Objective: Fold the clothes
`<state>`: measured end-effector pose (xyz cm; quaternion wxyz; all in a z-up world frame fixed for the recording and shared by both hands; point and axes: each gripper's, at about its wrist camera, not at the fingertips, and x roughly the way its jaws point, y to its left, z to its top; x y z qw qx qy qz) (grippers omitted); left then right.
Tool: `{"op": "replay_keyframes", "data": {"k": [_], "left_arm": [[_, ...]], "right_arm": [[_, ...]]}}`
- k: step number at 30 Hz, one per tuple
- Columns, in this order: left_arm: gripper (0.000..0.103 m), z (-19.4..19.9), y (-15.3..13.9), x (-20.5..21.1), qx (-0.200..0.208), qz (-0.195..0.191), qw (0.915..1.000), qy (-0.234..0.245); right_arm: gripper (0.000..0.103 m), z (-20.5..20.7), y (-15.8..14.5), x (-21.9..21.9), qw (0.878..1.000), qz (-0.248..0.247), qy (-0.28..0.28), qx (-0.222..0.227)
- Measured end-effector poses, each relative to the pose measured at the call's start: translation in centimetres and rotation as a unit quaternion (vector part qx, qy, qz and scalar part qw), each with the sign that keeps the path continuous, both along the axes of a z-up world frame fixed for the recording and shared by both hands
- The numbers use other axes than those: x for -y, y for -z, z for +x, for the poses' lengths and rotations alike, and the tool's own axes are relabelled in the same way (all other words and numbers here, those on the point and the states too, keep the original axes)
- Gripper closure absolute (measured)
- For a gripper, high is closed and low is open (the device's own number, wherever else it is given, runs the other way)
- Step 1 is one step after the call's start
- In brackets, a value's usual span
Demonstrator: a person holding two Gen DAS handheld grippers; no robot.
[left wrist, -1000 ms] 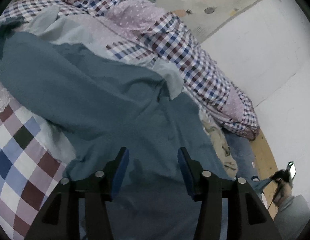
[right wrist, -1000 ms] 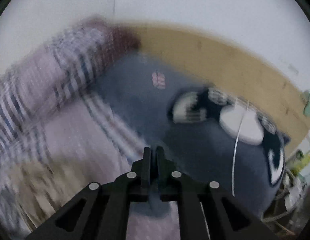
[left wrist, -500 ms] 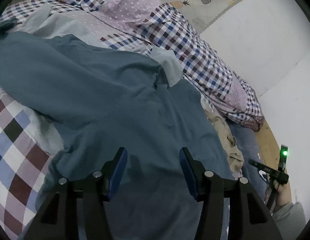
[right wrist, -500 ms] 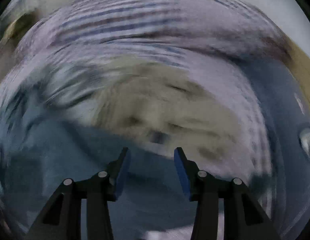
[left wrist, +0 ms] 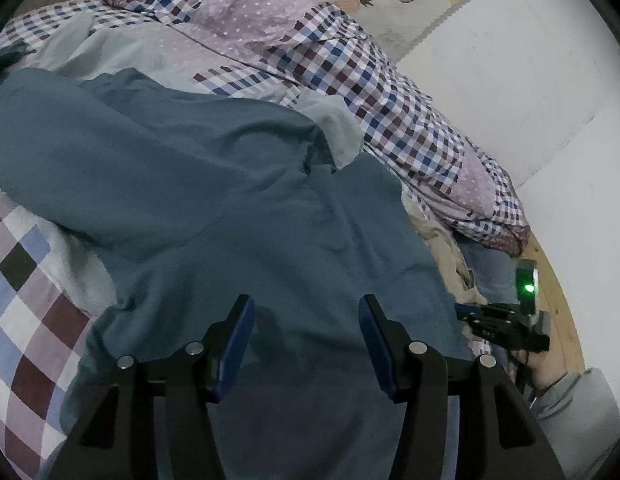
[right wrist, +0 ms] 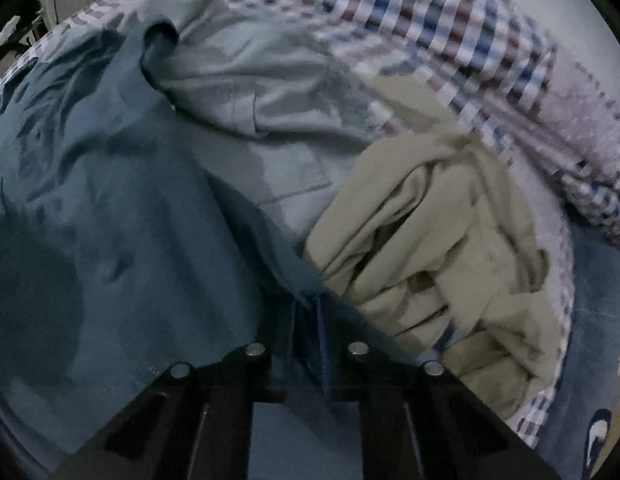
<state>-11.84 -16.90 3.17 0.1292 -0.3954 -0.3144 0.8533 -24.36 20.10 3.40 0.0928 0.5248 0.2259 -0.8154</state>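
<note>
No readable brand or label anywhere; a faint pale mark on the fabric near your right tongs (right wrist: 308, 312) is too small to make out. Your task item is the teal shirt (left wrist: 238, 216): dark blue-green, soft, creased, spread across the middle of the bed (left wrist: 26, 280) with its collar toward the checked duvet (left wrist: 349, 68) at the bed's far edge. A pale grey-blue garment (right wrist: 270, 120) lies partly under it at the collar end. A crumpled beige garment (right wrist: 437, 248) sits just beside the shirt's right edge. Your left tongs (left wrist: 306, 340) are spread wide, gripping nothing, hovering over the shirt's lower part. Your right tongs are clamped on the teal shirt's edge, fabric bunched between the fingers. Your right hand (left wrist: 543, 368), in a grey sleeve (left wrist: 569, 396), is at the bed's right edge.
</note>
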Motion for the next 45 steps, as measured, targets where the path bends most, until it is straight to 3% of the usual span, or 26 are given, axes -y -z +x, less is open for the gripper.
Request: {"op": "replay_keyframes", "data": {"k": [3,6,8,11,16,17,18,19,20,21,22,26,30,32,39,45], "left_arm": [[0.046,0.1,0.1,0.1,0.0,0.0,1.0,-0.003],[0.046,0.3,0.0,0.2,-0.001,-0.002,1.0,-0.009],[0.046,0.2,0.1,0.2,0.0,-0.001,0.9999,-0.012],[0.046,0.2,0.2,0.1,0.003,-0.004,0.9999,-0.013],[0.046,-0.1,0.2,-0.2,0.004,-0.013,0.9998,-0.011],[0.046,-0.1,0.2,-0.2,0.005,-0.014,0.9998,-0.01],[0.046,-0.2,0.3,-0.3,0.007,-0.016,0.9998,-0.009],[0.046,-0.3,0.4,-0.4,0.01,-0.016,0.9998,-0.008],[0.046,-0.3,0.4,-0.4,0.011,-0.017,0.9998,-0.006],[0.046,-0.3,0.3,-0.5,0.011,-0.016,0.9998,-0.005],[0.046,-0.3,0.3,-0.6,0.011,-0.016,0.9998,-0.003],[0.032,0.1,-0.5,-1.1,-0.003,-0.019,0.9998,0.008],[0.032,0.8,-1.7,-1.9,-0.023,-0.022,0.9991,0.027],[0.032,1.5,-2.4,-2.4,-0.034,-0.026,0.9983,0.04],[0.032,5.7,-4.0,-5.0,-0.064,-0.038,0.9928,0.093],[0.032,9.9,-5.6,-8.7,-0.086,-0.072,0.981,0.158]], "right_arm": [[0.097,1.6,-2.7,0.5,0.996,0.031,0.014,-0.083],[0.097,1.9,-5.8,-1.4,0.98,0.052,0.091,-0.168],[0.097,1.7,-7.3,-3.3,0.968,0.046,0.148,-0.197],[0.097,0.1,-6.7,-5.3,0.964,0.045,0.195,-0.175],[0.097,-2.7,-2.3,-7.2,0.949,0.12,0.265,-0.122],[0.097,-3.1,-1.7,-7.9,0.947,0.115,0.276,-0.117],[0.091,-2.9,-1.7,-8.6,0.945,0.1,0.289,-0.113],[0.078,-2.5,-1.9,-9.4,0.943,0.079,0.301,-0.116],[0.069,-1.4,-2.6,-10.0,0.941,0.051,0.31,-0.127],[0.052,-0.1,-3.3,-10.5,0.938,0.024,0.317,-0.139],[0.044,1.2,-3.9,-10.7,0.935,0.002,0.322,-0.15],[0.041,8.3,-6.1,-11.5,0.925,-0.086,0.33,-0.169],[0.039,17.7,-6.4,-9.7,0.918,-0.171,0.321,-0.155],[0.039,22.4,-5.7,-8.0,0.923,-0.2,0.303,-0.129],[0.039,37.3,-0.2,-2.9,0.949,-0.203,0.241,-0.016],[0.039,41.9,3.8,-1.5,0.933,-0.246,0.259,0.035]]}}
